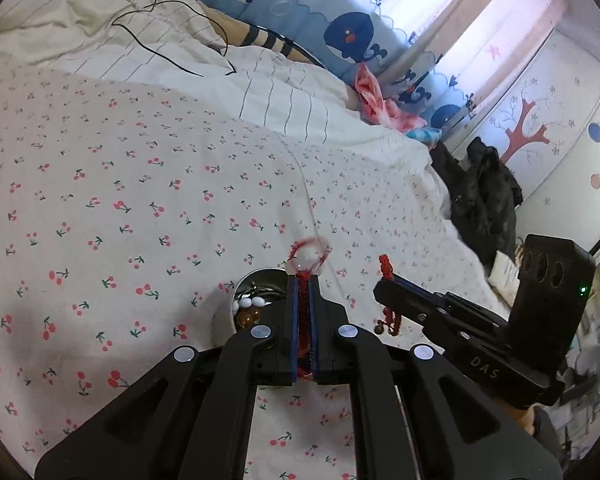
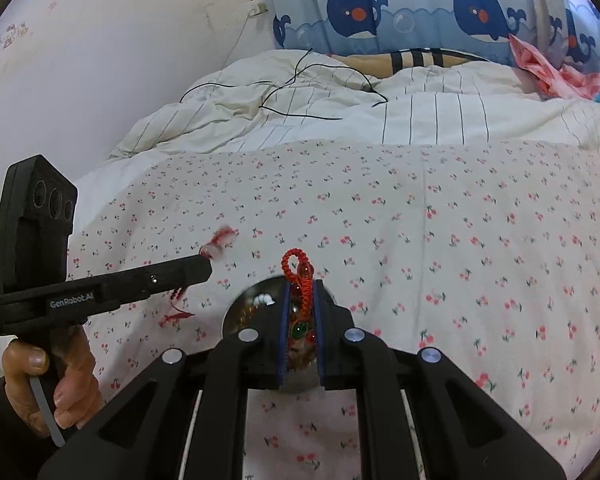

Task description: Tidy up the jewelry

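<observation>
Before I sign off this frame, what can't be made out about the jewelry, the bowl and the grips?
- Metal bowl: the grippers hide its near half in both views; full contents unknown.
- Red cord piece in the left gripper: its far end is motion-blurred in both views.
- Red beaded piece in the right gripper: its lower part is buried between the fingers.
- Whether the two pieces are joined: no link shows.

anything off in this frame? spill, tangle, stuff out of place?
No spill. The metal bowl sits upright on the cherry-print sheet with beads inside. Each gripper, left and right, is shut on a red cord bracelet. One oddity: a loose black cable sprawls across the rumpled duvet.
</observation>
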Motion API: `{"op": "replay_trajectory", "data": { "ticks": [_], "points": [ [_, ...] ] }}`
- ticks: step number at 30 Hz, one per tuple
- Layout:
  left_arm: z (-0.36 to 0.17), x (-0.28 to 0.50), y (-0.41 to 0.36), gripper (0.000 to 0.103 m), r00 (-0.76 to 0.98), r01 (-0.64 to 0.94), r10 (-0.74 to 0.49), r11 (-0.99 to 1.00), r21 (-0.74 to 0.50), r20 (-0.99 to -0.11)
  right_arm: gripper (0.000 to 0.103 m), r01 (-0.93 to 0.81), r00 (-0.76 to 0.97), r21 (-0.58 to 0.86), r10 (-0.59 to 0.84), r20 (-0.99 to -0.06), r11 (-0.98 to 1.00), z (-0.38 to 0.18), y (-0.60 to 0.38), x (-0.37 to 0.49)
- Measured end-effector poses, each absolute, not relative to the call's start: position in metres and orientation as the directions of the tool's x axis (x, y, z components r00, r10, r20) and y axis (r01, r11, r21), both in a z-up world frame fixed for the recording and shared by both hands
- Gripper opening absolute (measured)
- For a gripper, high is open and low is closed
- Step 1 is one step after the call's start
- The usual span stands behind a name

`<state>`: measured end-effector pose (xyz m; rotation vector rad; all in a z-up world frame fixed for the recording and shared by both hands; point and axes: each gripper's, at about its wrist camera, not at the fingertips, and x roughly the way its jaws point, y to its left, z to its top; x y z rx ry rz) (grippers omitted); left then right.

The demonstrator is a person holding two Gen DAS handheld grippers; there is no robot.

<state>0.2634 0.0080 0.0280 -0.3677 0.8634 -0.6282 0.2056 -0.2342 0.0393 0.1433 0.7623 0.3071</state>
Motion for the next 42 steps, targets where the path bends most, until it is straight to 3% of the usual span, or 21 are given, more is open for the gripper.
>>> {"op": "replay_trajectory", "data": {
  "ticks": [11,13,18,20,23,28,37,42],
  "points": [
    [0.002,0.262,-0.037,0.004,0.422,0.402,-0.577,0.810,-0.426,-0.699,0.012,-0.173,0.671,0.295,0.332,-0.663,0.940,0.031,-0.256,0.201],
    [-0.002,0.265,-0.034,0.004,0.405,0.388,-0.603,0.794,-0.468,-0.687,0.012,-0.181,0.671,0.292,0.335,-0.662,0.939,0.031,-0.254,0.201],
    [0.017,0.263,-0.029,0.004,0.423,0.411,-0.720,0.694,-0.591,-0.551,0.012,-0.178,0.676,0.303,0.340,-0.654,0.936,0.033,-0.254,0.201],
    [0.023,0.261,-0.031,0.004,0.425,0.420,-0.714,0.700,-0.578,-0.556,0.012,-0.178,0.676,0.309,0.344,-0.651,0.934,0.035,-0.256,0.200],
    [0.021,0.265,-0.034,0.005,0.383,0.405,-0.664,0.745,-0.530,-0.642,0.012,-0.188,0.665,0.303,0.348,-0.661,0.934,0.034,-0.256,0.199],
    [0.002,0.266,-0.052,0.029,0.260,0.449,-0.614,0.760,-0.470,-0.745,0.012,-0.175,0.661,0.303,0.340,-0.669,0.937,0.031,-0.259,0.200],
    [-0.019,0.261,-0.067,0.038,0.305,0.436,-0.508,0.826,-0.356,-0.806,0.012,-0.190,0.650,0.316,0.360,-0.669,0.930,0.031,-0.259,0.197],
    [-0.013,0.271,-0.043,0.041,0.348,0.349,-0.538,0.835,-0.426,-0.768,0.017,-0.189,0.634,0.326,0.369,-0.680,0.926,0.029,-0.260,0.199]
  ]
}}
